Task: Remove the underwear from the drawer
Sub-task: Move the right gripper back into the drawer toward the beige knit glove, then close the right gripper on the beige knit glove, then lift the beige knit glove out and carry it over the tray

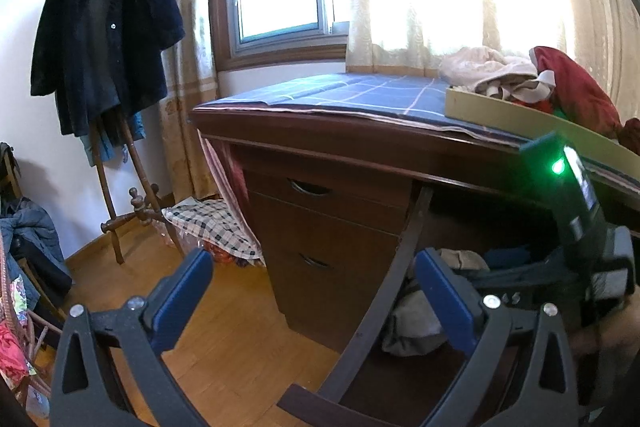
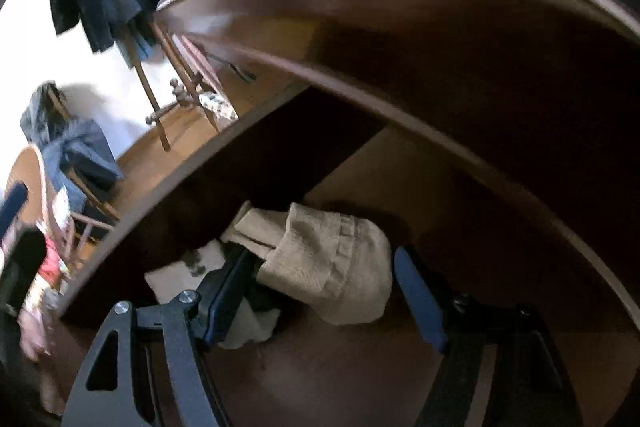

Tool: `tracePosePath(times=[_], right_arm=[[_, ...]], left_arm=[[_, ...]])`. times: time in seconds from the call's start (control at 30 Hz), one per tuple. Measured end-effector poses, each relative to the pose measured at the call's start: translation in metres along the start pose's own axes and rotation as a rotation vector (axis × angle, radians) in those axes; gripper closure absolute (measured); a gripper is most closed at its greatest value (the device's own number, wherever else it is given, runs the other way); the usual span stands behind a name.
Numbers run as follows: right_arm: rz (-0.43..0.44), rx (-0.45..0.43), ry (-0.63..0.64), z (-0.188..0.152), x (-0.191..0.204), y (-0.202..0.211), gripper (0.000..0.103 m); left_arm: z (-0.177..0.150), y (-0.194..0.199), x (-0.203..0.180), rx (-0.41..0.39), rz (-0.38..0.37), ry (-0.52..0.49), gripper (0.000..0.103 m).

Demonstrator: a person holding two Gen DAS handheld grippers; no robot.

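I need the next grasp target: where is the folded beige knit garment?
In the right wrist view, the folded beige knit garment lies in the open wooden drawer, between the right gripper's open fingers.

The right gripper (image 2: 320, 291) hides part of the blurred beige cloth (image 2: 336, 267).

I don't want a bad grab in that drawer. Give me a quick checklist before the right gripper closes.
1. Drawer pulled open: ok.
2. Right gripper open: ok.
3. Beige garment between its fingers: ok.
4. Pads pressing the garment: not ok, not yet.
5. Beige garment is underwear: cannot tell.
6. Left gripper open, empty, outside the drawer: ok.
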State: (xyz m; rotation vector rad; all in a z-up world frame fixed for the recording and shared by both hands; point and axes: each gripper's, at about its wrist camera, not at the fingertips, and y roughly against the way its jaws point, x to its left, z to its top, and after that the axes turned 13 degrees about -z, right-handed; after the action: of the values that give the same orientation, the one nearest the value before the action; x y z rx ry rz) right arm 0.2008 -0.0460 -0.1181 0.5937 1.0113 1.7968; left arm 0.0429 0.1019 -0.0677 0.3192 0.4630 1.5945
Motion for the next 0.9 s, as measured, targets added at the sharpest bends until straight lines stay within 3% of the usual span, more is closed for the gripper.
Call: tracePosePath(times=[0.03,0.1,0.17,0.4,0.53,0.8,0.9], right_arm=[[-0.007,0.000,0.010,-0.001,0.002,-0.002,0.031],[-0.039,0.003,0.038,-0.003,0.005,-0.008,0.051],[-0.093,0.010,0.074,-0.003,0.009,-0.013,0.059],[-0.073,0.008,0.069,-0.003,0.003,-0.009,0.065],[-0.082,-0.050,0.066,-0.005,-0.007,0.020,0.065],[-0.144,-0.136,0.036,-0.022,-0.028,0.064,0.065],[-0.175,-0.176,0.018,-0.027,-0.036,0.080,0.065]], left_arm=[[0.000,0.000,-0.001,0.002,-0.002,0.000,0.000],[0.000,0.000,-0.002,0.004,-0.003,-0.002,0.000],[0.000,0.000,-0.003,0.009,-0.009,-0.003,0.000],[0.001,0.005,-0.005,0.000,-0.012,-0.013,0.000],[0.003,0.007,-0.010,-0.011,-0.015,-0.037,0.000],[0.011,0.002,-0.037,-0.016,-0.096,-0.112,0.000],[0.013,-0.007,-0.048,0.016,-0.138,-0.122,0.000]])
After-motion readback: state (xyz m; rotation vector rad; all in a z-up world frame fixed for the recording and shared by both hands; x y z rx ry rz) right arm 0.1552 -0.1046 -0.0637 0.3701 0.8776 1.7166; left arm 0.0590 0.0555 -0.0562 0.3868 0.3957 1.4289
